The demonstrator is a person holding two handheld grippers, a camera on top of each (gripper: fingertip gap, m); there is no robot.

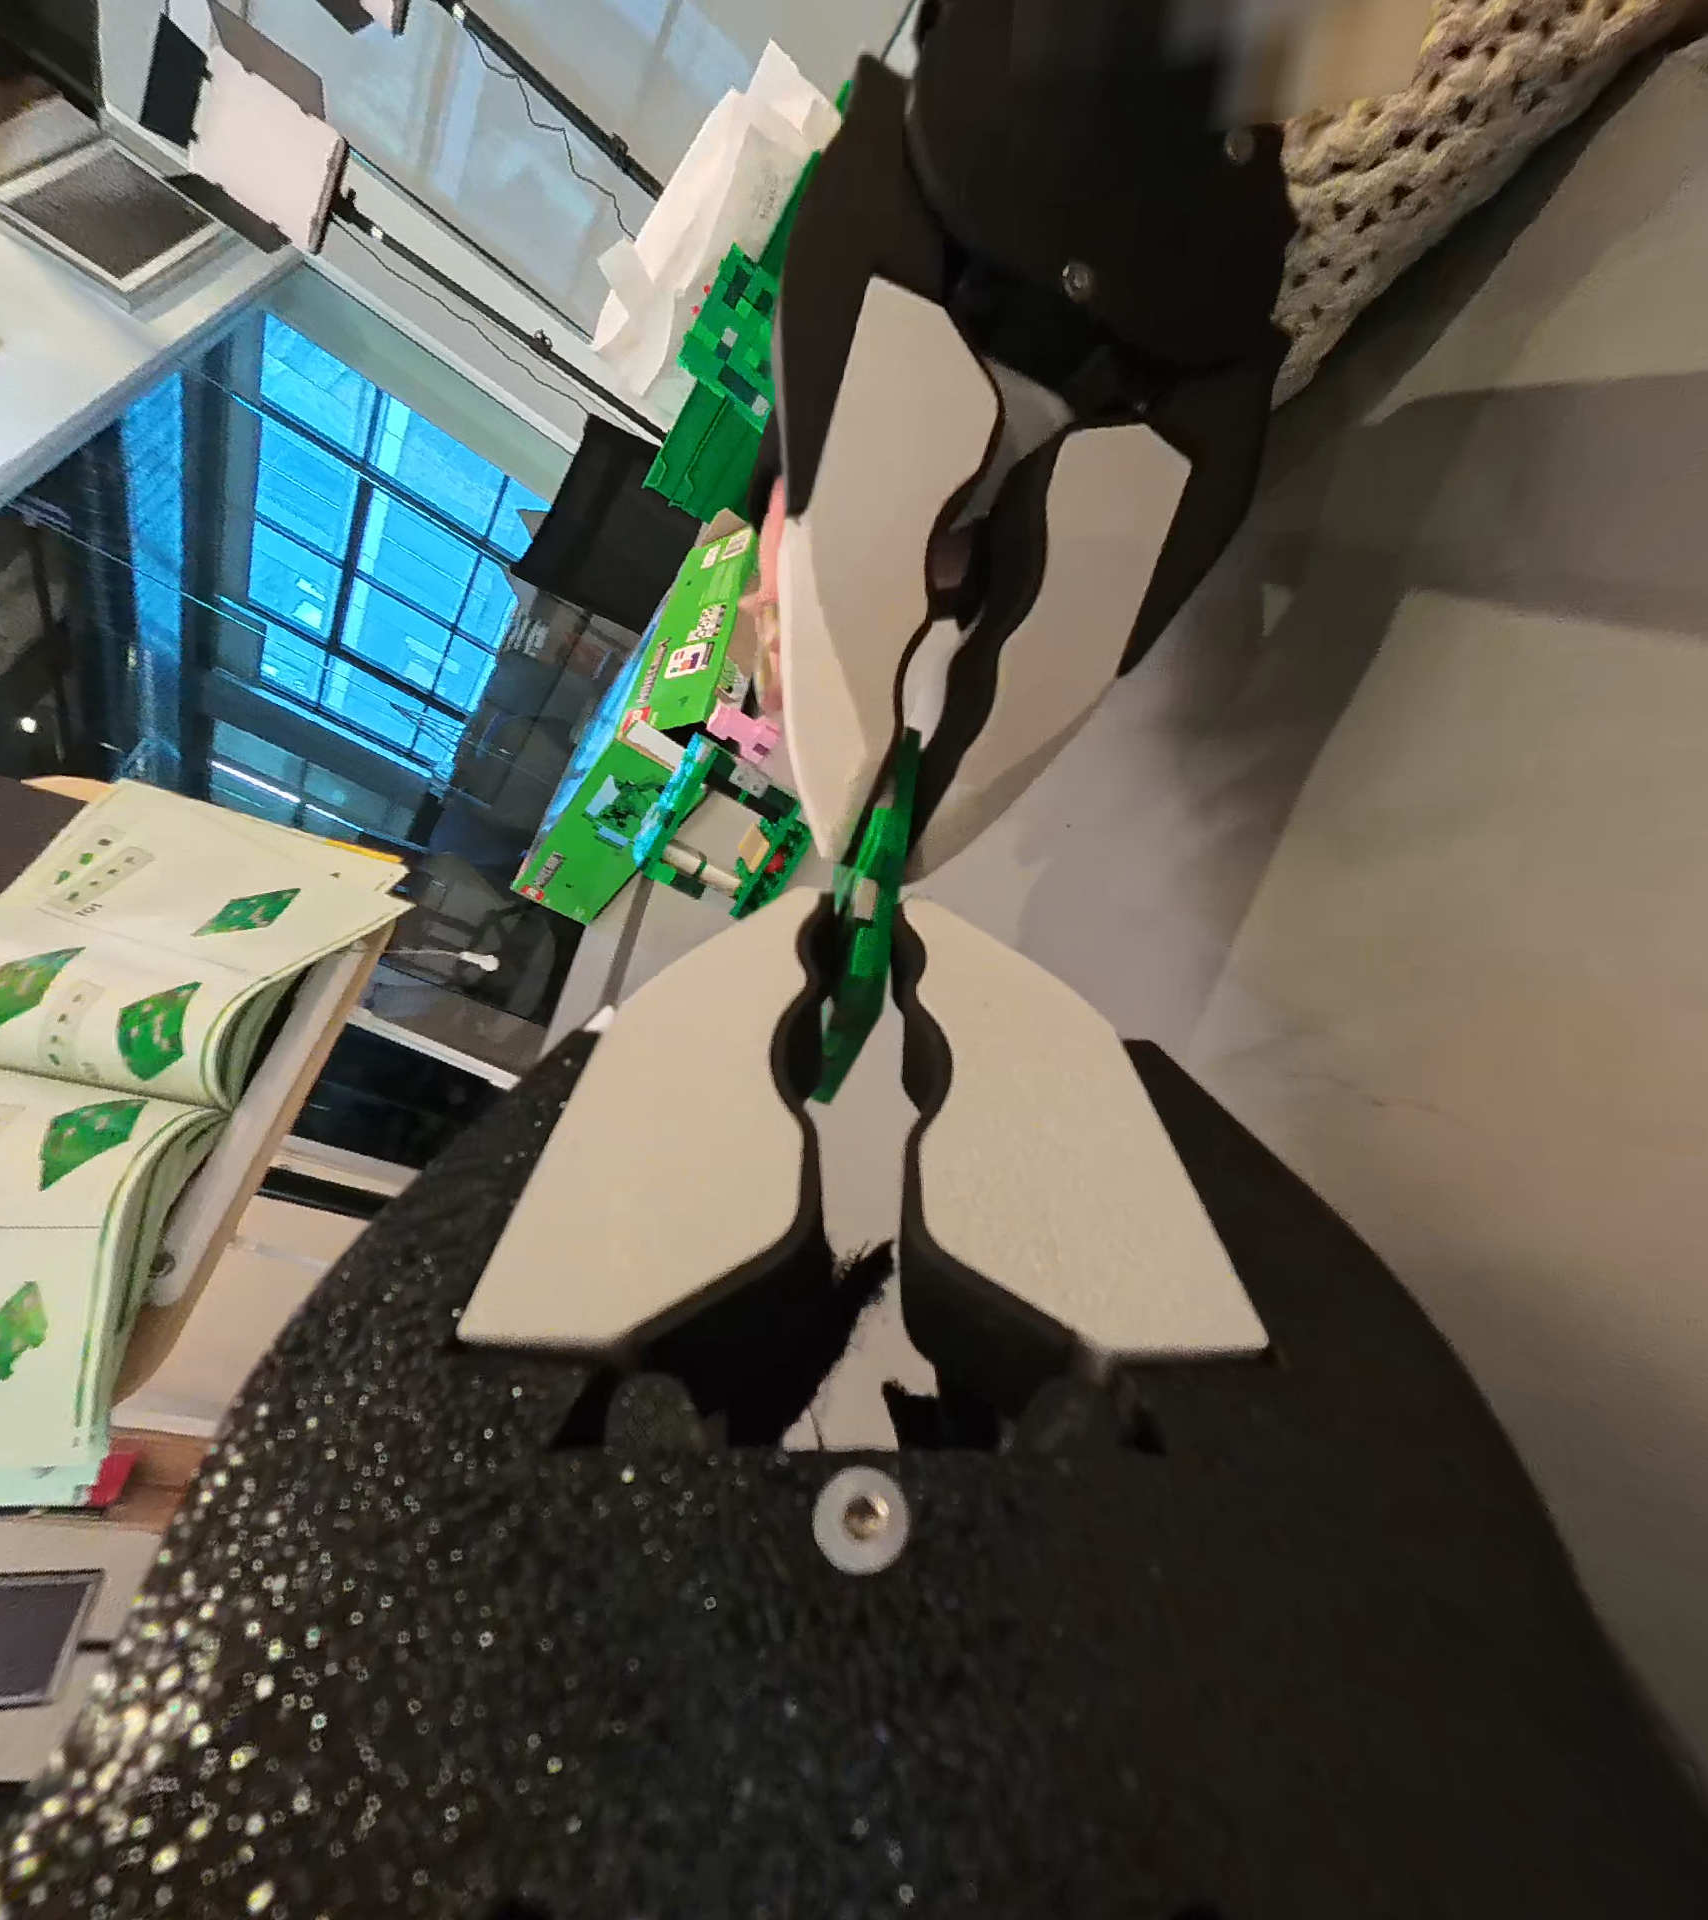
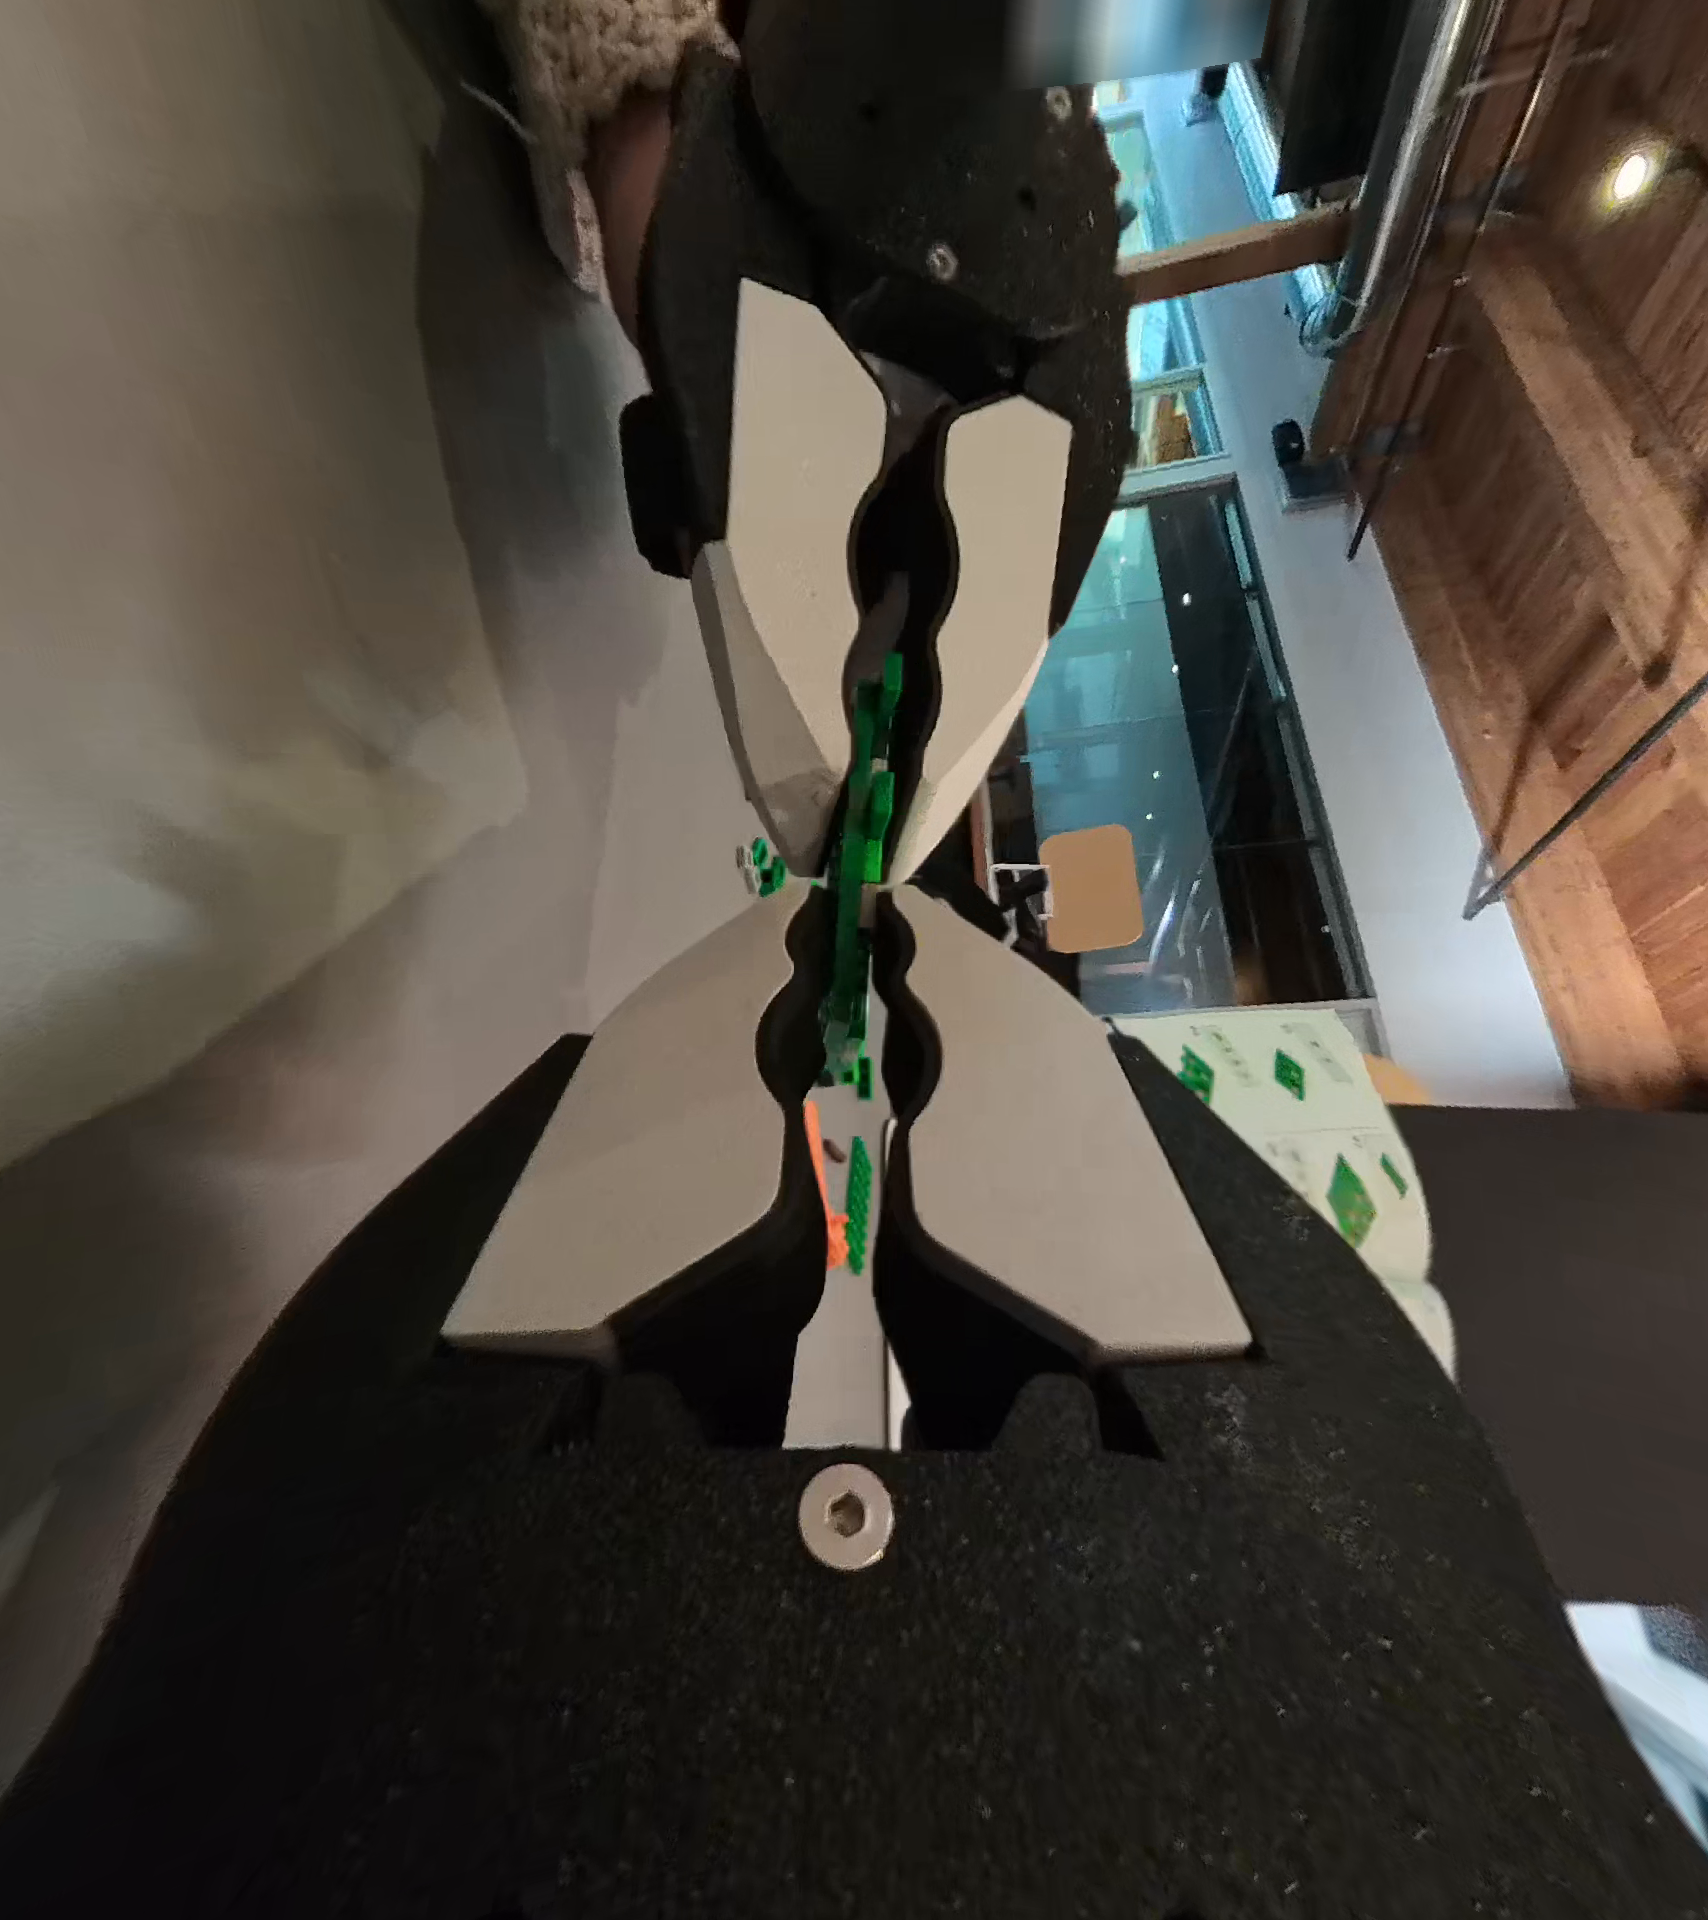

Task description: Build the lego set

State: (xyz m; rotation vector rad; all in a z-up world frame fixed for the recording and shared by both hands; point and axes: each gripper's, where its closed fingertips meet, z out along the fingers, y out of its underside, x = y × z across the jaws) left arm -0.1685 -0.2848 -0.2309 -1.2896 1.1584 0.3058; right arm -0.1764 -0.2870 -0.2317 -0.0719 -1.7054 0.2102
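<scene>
Left gripper (image 1: 855,914) clenched on the lower end of a green plate assembly (image 1: 865,940), seen edge-on and mostly buried between the white fingers (image 1: 684,1122); right gripper (image 2: 845,914), tip to tip with it, clamped on the far end of that same plate, lifted clear of the grey table (image 1: 1452,831). Behind, on the table, a partly built green model (image 1: 725,821), a green box (image 1: 642,748) and a pink piece, all half screened by the opposing gripper. Off to the side, an open instruction booklet (image 1: 71,1060), cut by the frame edge; through the right gripper's gap, slivers of an orange piece (image 2: 822,1184) and a green studded plate (image 2: 858,1205), too thin to identify.
</scene>
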